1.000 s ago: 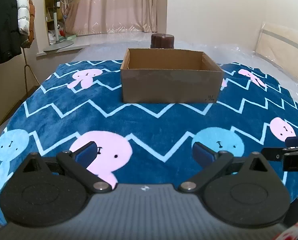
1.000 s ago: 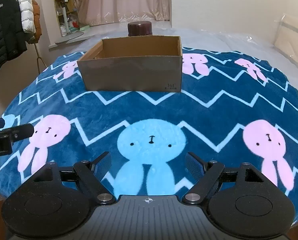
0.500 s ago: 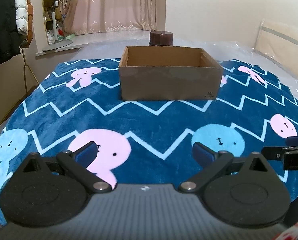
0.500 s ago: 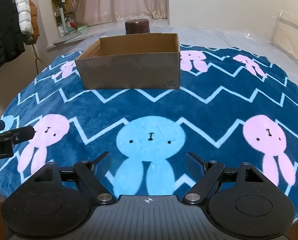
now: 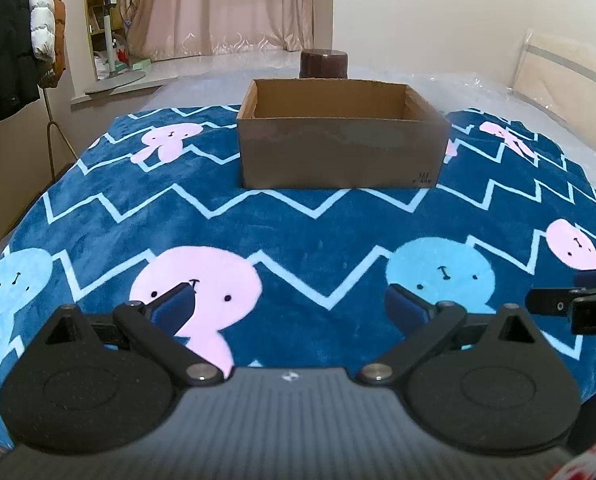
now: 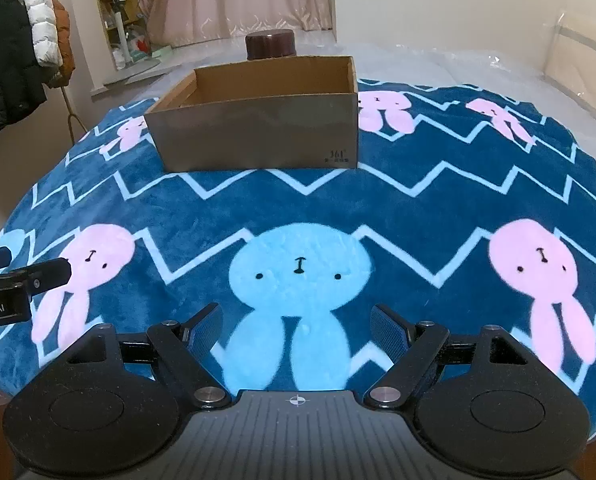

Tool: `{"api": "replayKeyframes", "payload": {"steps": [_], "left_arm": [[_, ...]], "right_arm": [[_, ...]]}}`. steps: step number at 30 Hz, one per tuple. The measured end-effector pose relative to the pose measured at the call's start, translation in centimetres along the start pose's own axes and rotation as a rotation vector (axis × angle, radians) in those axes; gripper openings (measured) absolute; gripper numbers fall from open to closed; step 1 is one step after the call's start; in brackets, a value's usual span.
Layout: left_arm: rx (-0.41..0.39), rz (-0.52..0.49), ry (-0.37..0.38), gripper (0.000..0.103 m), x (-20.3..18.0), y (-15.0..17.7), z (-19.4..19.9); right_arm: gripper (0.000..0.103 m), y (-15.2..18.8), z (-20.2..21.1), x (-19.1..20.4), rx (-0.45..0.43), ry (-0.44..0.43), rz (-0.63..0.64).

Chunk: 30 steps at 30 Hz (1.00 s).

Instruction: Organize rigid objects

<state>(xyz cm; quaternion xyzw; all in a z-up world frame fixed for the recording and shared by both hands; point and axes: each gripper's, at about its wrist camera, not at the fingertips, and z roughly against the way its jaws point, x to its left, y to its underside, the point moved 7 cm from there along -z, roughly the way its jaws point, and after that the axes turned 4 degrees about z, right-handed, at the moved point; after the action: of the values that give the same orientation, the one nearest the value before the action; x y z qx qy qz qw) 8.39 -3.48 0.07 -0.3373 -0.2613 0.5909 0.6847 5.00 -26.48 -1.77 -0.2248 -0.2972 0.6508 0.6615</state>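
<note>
Box (image 5: 340, 156) on blanket (image 5: 298, 224); jar (image 5: 324, 63) behind box; coats (image 5: 13, 32) far left.

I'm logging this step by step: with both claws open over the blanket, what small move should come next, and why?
Probably reach the right claw forward past the cardboard box toward the dark brown jar behind it. Both claws hold nothing, the left claw included, and the jar is the only loose rigid object visible.
</note>
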Motion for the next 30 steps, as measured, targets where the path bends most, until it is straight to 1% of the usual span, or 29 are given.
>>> {"api": "replayKeyframes", "payload": {"steps": [30], "left_arm": [[0.004, -0.005, 0.004, 0.099, -0.43, 0.09, -0.55]], "right_arm": [[0.078, -0.14, -0.36, -0.19, 0.003, 0.002, -0.004]]}}
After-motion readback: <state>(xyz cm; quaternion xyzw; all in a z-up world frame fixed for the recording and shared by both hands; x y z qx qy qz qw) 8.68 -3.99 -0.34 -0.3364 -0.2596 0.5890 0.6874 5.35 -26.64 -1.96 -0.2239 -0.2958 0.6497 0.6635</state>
